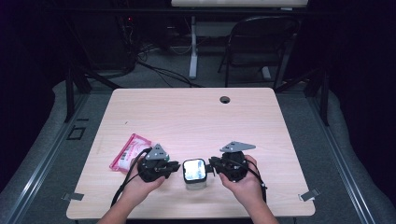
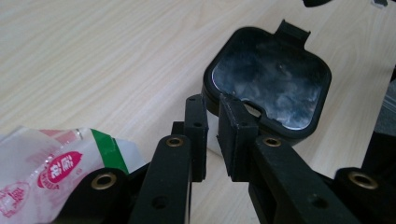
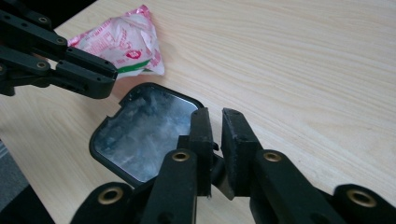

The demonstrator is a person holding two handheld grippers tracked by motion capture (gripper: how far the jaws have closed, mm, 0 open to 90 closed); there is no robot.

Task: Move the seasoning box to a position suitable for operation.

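A small white container point(image 1: 194, 171) with a black-rimmed lid and a clear window stands near the table's front edge, between my two grippers. My left gripper point(image 1: 177, 166) sits just to its left. In the left gripper view its jaws point(image 2: 212, 100) are drawn together to a thin slit at the lid's point(image 2: 271, 86) near rim, with nothing pressed between the pads. My right gripper point(image 1: 211, 164) sits just to the container's right. Its jaws point(image 3: 215, 114) are equally narrow over the lid's point(image 3: 140, 133) edge. A raised tab point(image 2: 294, 30) sticks up on the lid's far side.
A pink and white snack packet point(image 1: 130, 151) lies on the light wooden table point(image 1: 196, 116), left of my left hand. A cable hole point(image 1: 225, 99) is at the table's back. A folding chair point(image 1: 261, 42) stands beyond the table.
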